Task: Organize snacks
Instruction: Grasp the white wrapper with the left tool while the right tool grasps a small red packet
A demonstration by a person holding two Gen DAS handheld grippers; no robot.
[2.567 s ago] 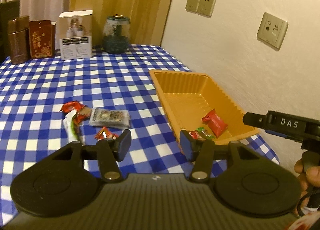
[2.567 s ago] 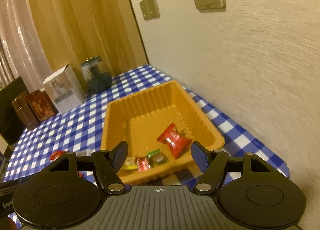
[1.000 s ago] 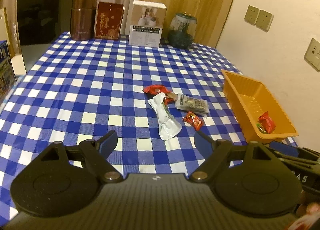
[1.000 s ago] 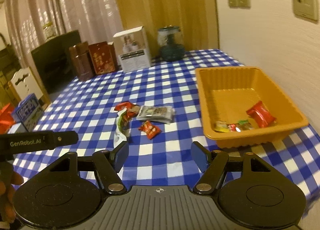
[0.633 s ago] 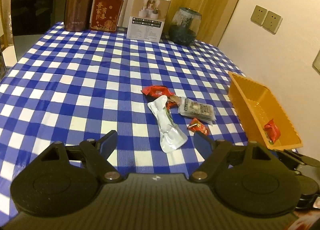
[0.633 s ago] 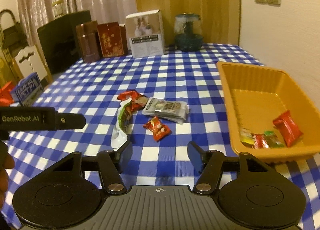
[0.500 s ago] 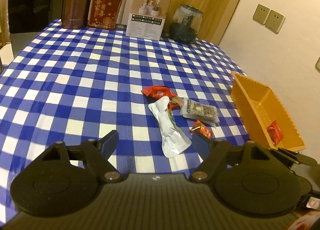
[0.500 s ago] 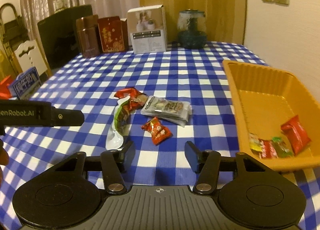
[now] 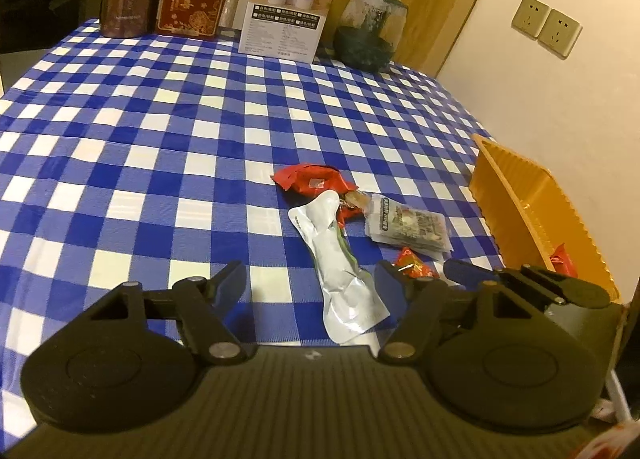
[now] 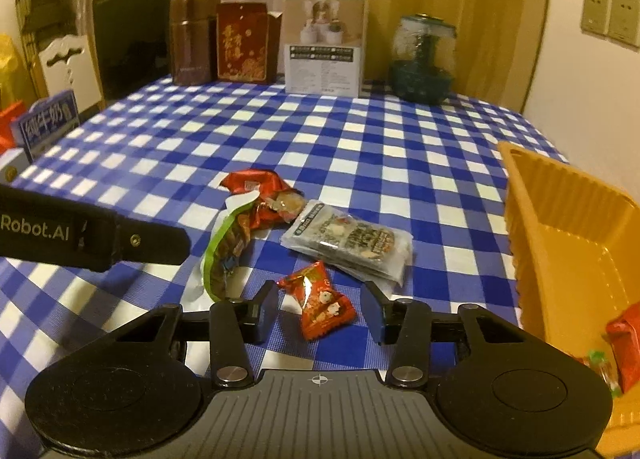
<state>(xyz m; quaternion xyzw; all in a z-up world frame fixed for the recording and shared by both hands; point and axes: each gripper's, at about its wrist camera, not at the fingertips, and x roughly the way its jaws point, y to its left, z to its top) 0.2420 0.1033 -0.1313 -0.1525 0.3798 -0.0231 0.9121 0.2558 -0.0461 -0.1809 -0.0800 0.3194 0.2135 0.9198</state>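
Observation:
Snacks lie loose on the blue checked tablecloth: a small red candy (image 10: 320,301), a clear pack of dark snacks (image 10: 352,241), a long silver and green pouch (image 9: 340,263) and a red wrapper (image 10: 252,183). My right gripper (image 10: 320,311) is open, low over the cloth, its fingers on either side of the red candy without touching it. My left gripper (image 9: 310,285) is open and empty, above the near end of the silver pouch. The orange tray (image 10: 568,227) at the right holds a red packet (image 10: 626,343) and small candies.
A brown canister (image 10: 192,39), a red box (image 10: 244,41), a white box (image 10: 326,43) and a glass jar (image 10: 424,59) stand along the far edge. A wall with sockets (image 9: 546,25) runs beside the tray. A dark screen (image 10: 132,31) and a chair are beyond the left edge.
Both grippers swung left from the tray toward the loose snacks. The right gripper came down and forward until its open fingers straddled the red candy. The left gripper moved closer to the silver pouch.

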